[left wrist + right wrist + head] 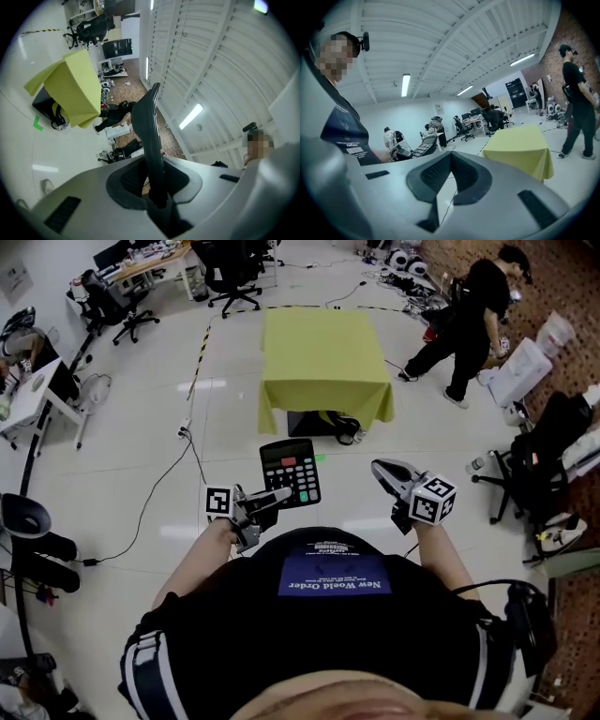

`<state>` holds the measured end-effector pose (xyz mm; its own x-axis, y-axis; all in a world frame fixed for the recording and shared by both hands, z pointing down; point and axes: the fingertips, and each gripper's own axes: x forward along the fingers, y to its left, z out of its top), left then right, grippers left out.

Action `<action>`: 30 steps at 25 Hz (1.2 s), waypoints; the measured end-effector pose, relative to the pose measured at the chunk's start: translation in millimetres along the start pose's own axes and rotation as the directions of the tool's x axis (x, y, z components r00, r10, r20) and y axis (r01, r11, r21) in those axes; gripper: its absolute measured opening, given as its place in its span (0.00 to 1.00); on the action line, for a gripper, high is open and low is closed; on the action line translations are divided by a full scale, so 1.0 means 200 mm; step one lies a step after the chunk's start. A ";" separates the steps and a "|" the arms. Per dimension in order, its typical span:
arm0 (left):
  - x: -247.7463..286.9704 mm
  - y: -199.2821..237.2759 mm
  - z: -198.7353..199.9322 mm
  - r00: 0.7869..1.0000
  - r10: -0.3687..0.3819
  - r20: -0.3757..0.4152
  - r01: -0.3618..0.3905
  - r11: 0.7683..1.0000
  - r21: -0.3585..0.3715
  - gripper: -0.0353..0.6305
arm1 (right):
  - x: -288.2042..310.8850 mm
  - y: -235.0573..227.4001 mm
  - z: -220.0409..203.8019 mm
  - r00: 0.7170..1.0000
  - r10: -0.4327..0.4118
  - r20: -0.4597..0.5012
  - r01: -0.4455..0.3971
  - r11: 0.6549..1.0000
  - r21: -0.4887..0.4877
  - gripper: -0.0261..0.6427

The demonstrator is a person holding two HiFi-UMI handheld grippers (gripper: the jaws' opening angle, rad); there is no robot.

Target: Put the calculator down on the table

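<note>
**Getting the calculator onto that yellow table without fumbling it**

Not at the table yet. Holding the calculator (291,472) by its near bottom edge in the left gripper (279,496), fingers closed on the thin side, keys up, out in front of the chest. Carrying nothing in the right gripper (380,468), fingers shut together, off to the right of the calculator and not touching it.

Looks like the carry stage, so maybe halfway by my guess. Well apart from the table (323,357), straight ahead at the far middle of the floor, draped in a yellow-green cloth, bare on top.

Tips for doing this bit well:
- Head straight for the near edge of the table. Mind the cable (142,509) snaking over the floor on the left and the dark box (309,424) poking out under the cloth.
- Hold that edge grip firm. Probably a lever-y hold, with most of the calculator sticking out past the fingers, so no swinging.
- Give room to the person (469,324) in black at the far right.
- Aim for the middle of the top, not the drooping edge of the cloth.
- Lower it flat, keys up, and only then let go. Pull back toward the near side, low and level, to avoid dragging it along.
- Leave the right gripper shut and out of the way.
</note>
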<state>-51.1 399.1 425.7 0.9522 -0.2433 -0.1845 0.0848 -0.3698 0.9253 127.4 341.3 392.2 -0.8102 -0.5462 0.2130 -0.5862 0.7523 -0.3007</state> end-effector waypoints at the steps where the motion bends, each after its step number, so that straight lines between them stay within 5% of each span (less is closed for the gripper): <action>1: 0.01 0.03 0.03 1.000 0.012 0.007 -0.012 1.000 -0.001 0.18 | 0.03 -0.05 0.01 1.000 0.014 0.003 -0.014 1.000 0.000 0.02; 7: 0.24 0.07 0.28 0.992 0.086 0.093 -0.092 0.994 0.064 0.18 | 0.13 -0.37 0.20 0.990 0.141 -0.009 -0.141 0.990 -0.028 0.02; 16: 0.73 0.22 0.61 0.966 0.101 0.240 -0.126 0.988 0.093 0.18 | 0.19 -0.98 0.43 0.962 0.271 -0.040 -0.273 0.958 -0.085 0.02; 23: 0.90 0.29 0.78 0.964 0.121 0.237 -0.147 0.985 0.094 0.18 | 0.26 -1.22 0.46 0.952 0.303 -0.047 -0.305 0.951 -0.050 0.02; 30: 0.82 0.53 1.07 0.978 0.104 0.183 -0.122 0.989 0.087 0.18 | 0.51 -1.38 0.47 0.971 0.235 -0.048 -0.238 0.970 -0.044 0.02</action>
<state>51.7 127.3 421.4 0.8859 -0.4408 -0.1445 -0.0579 -0.4142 0.9084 207.3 43.7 410.3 -0.9246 -0.3351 0.1810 -0.3765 0.8759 -0.3018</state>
